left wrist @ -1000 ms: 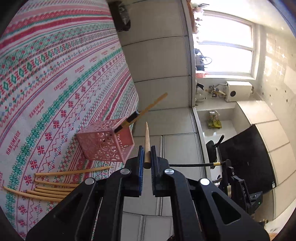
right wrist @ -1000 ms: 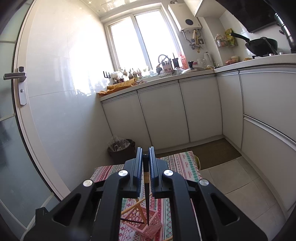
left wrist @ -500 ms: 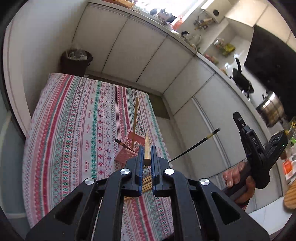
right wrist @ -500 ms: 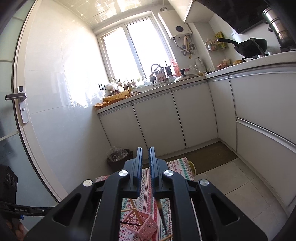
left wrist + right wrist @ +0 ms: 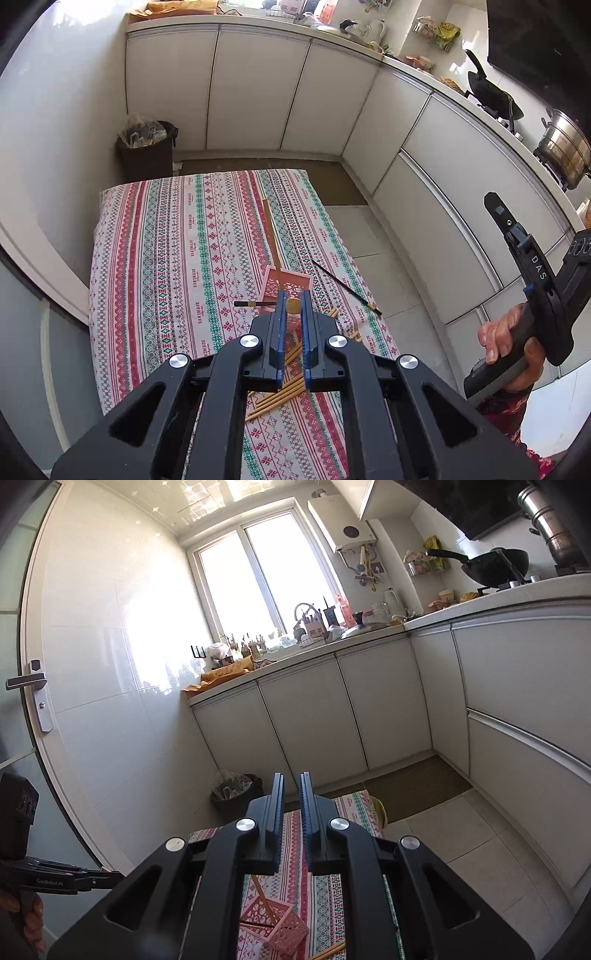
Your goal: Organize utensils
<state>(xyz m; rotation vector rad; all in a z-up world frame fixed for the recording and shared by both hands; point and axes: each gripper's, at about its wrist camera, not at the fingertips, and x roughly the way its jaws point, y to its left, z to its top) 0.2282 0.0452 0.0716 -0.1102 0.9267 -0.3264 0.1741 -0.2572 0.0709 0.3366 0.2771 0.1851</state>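
Note:
My left gripper is shut on a wooden chopstick, seen end-on, right above the pink lattice basket on the patterned cloth. The basket holds one upright wooden chopstick and a black one poking out sideways. Several wooden chopsticks lie on the cloth near me. A black chopstick lies at the table's right edge. My right gripper is slightly open and empty, high above the basket.
The table with its striped cloth stands against a white wall. A dark bin stands beyond it. White cabinets run along the back and right. The right gripper's body and hand hover off the table's right side.
The black chopstick has left my right gripper and now lies on the cloth. My left gripper has swung over the basket with its wooden chopstick pointing down.

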